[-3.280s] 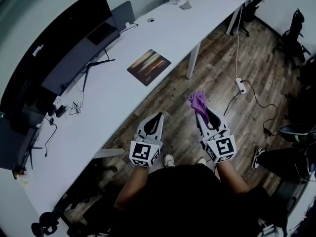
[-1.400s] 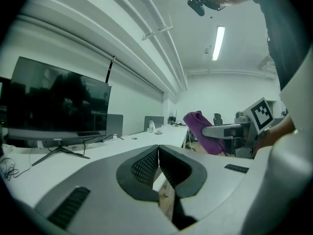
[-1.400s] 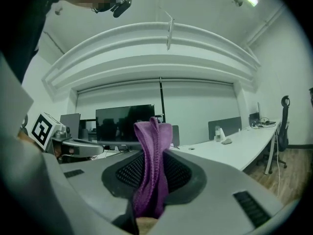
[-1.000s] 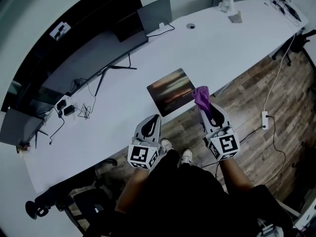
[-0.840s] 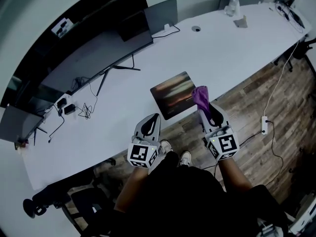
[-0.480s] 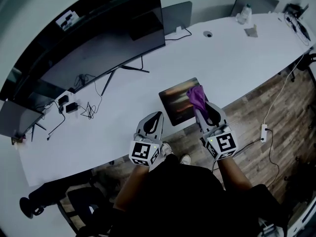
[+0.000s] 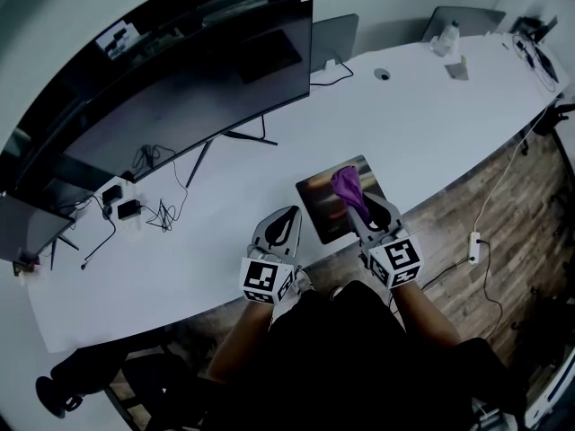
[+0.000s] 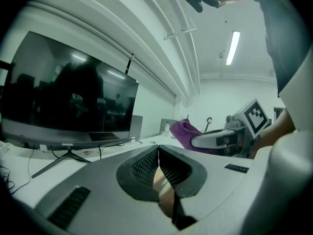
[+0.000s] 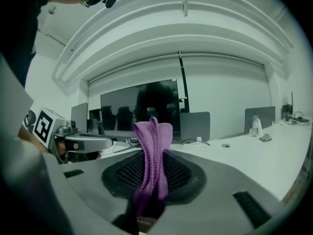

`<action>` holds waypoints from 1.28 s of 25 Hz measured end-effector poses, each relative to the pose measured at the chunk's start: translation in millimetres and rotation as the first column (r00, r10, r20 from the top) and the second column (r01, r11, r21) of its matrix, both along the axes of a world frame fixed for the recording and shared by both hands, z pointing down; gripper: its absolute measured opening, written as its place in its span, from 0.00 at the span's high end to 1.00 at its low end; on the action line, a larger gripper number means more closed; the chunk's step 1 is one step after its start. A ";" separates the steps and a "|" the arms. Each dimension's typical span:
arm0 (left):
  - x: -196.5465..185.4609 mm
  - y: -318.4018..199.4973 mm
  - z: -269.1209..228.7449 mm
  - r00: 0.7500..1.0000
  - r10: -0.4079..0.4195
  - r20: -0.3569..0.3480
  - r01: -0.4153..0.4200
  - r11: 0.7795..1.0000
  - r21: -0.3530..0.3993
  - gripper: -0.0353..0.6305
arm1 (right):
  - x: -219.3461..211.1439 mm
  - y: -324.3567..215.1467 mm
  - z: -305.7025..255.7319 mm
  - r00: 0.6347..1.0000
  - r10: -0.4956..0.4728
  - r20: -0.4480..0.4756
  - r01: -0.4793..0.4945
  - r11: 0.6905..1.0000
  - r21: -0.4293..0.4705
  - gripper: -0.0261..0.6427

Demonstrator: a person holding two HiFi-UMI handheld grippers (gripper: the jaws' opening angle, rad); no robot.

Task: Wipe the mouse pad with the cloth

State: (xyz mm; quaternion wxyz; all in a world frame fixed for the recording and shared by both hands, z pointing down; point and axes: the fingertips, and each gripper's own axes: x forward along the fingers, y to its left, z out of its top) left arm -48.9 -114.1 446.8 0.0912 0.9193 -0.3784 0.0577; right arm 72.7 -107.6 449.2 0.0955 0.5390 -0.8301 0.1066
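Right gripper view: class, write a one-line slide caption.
Right gripper shut on a purple cloth, white desk and dark monitor beyond.

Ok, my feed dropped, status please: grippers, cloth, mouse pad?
Right gripper shut on purple cloth, over the mouse pad, contact unclear. Left gripper shut, empty, left of the pad. No obstruction seen.

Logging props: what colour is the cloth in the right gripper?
Purple; the cloth shows best in the right gripper view.

Cloth (image 7: 346,185) now over mouse pad (image 7: 320,206)
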 end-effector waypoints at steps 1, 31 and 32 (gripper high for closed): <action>0.2 -2.5 1.2 1.000 0.003 0.003 -0.003 1.000 0.002 0.91 | -1.0 -3.6 7.6 1.000 -0.001 -0.004 0.001 1.000 -0.018 0.79; -76.6 -7.6 78.6 0.930 -0.320 0.178 0.351 0.919 -0.180 0.91 | -70.2 -67.1 173.3 0.985 -0.167 0.053 0.173 0.874 -0.453 0.80; -79.1 -6.0 80.0 0.928 -0.325 0.181 0.356 0.916 -0.185 0.91 | -72.8 -67.4 175.3 0.985 -0.167 0.053 0.173 0.871 -0.459 0.80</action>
